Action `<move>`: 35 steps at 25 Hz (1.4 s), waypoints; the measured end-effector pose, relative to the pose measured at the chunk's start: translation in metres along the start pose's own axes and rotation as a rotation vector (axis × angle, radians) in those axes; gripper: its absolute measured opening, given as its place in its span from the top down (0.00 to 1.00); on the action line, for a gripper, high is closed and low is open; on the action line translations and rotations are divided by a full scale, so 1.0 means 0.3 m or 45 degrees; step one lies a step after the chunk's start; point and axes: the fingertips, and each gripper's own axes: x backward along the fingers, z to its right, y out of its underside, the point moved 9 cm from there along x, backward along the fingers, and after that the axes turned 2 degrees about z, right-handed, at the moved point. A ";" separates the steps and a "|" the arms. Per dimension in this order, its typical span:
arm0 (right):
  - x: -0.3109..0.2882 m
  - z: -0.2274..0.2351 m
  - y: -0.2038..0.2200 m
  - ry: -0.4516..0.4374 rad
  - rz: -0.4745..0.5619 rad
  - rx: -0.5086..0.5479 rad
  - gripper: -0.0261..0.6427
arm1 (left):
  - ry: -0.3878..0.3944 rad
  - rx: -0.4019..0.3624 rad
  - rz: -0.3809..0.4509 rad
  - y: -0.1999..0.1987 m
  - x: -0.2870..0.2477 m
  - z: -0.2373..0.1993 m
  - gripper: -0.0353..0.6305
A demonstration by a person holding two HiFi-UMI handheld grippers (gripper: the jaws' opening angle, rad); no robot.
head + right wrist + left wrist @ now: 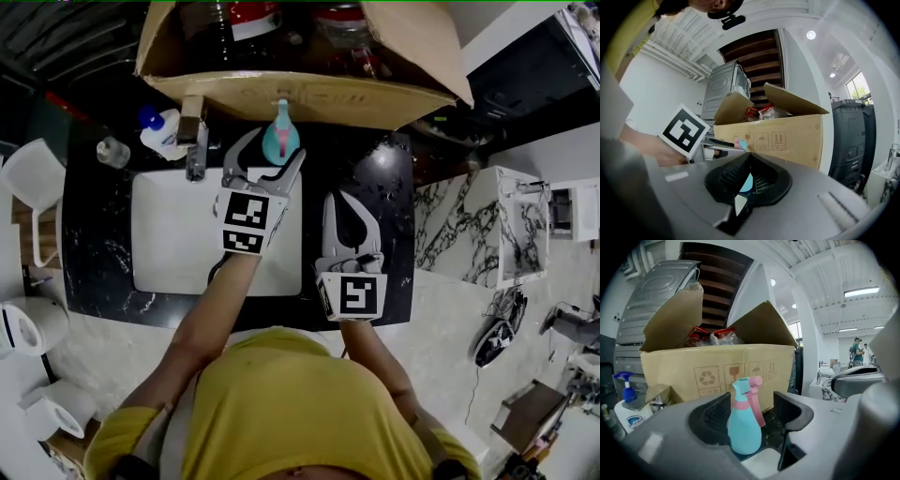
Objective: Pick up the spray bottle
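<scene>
A teal spray bottle (280, 141) with a pink trigger head stands upright on the black counter, just in front of the cardboard box. My left gripper (272, 152) reaches over the sink and stands open. In the left gripper view the bottle (743, 430) sits between the two dark pads (714, 417) of the left gripper (751, 412), with a gap on each side. My right gripper (344, 208) hovers over the counter to the right, shut and empty. In its own view the right gripper (749, 174) shows only a teal sliver of the bottle (746, 183) through the jaws.
An open cardboard box (309, 94) with red packets inside stands right behind the bottle. A white sink (178, 234) with a faucet (197, 155) lies under my left arm. A blue-capped pump bottle (161, 131) and a glass (112, 152) stand at the back left.
</scene>
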 end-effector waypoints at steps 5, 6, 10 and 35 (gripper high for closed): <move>-0.005 0.019 0.024 0.018 -0.027 -0.012 0.96 | -0.027 -0.021 -0.054 0.008 -0.067 -0.014 0.50; -0.006 0.024 0.027 0.022 -0.029 -0.013 0.96 | -0.030 -0.029 -0.063 0.010 -0.081 -0.015 0.50; -0.006 0.034 0.032 0.034 -0.030 -0.017 0.96 | -0.046 -0.045 -0.130 0.034 -0.133 -0.020 0.50; 0.035 0.035 0.052 0.086 -0.058 -0.013 0.96 | 0.014 -0.121 -0.226 0.131 -0.185 -0.027 0.50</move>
